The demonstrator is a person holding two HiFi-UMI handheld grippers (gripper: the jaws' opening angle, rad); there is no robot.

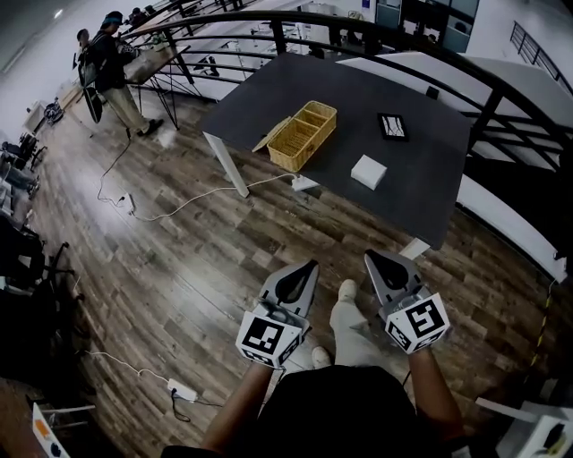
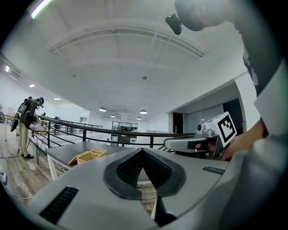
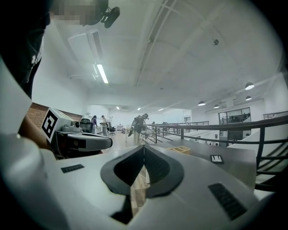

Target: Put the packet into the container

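Observation:
A woven basket container (image 1: 303,134) with two compartments stands on the dark table (image 1: 269,98). To its right lie a small black packet (image 1: 392,126) and, closer to me, a white box (image 1: 368,171). Both grippers hang over the wooden floor, well short of the table. My left gripper (image 1: 312,263) and right gripper (image 1: 368,255) are side by side, jaws together and empty. In the left gripper view the shut left gripper (image 2: 142,150) points toward the basket (image 2: 90,156). In the right gripper view the shut right gripper (image 3: 144,146) faces the basket (image 3: 180,148) and the black packet (image 3: 216,158).
A curved black railing (image 1: 358,27) runs behind the table. A person (image 1: 112,63) stands at another table at the far left. Cables (image 1: 179,210) and a power strip (image 1: 182,390) lie on the wooden floor. My shoes (image 1: 347,291) show between the grippers.

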